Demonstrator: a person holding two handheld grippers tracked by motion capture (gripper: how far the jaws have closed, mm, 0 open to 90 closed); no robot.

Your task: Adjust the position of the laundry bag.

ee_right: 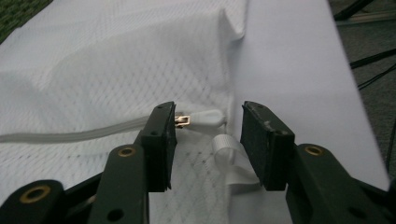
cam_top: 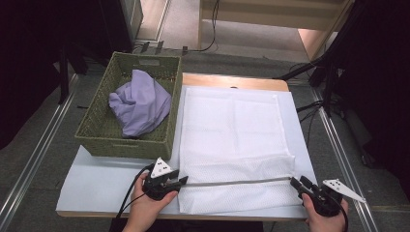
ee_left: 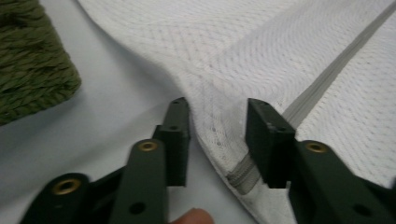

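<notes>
Grippers flank white mesh zippered laundry bag [cam_top: 232, 140] flat on desk [cam_top: 96, 181]: left gripper [ee_left: 217, 135] jaws spread around zipper end, right gripper [ee_right: 208, 140] jaws spread around zipper pull [ee_right: 201, 119].

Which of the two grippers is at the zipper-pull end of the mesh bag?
The right gripper: the zipper pull sits between its open jaws. The left gripper straddles the white mesh laundry bag's opposite corner.

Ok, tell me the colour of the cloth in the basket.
The cloth in the green basket is pale purple, a lilac shade; the high view shows it best.
</notes>
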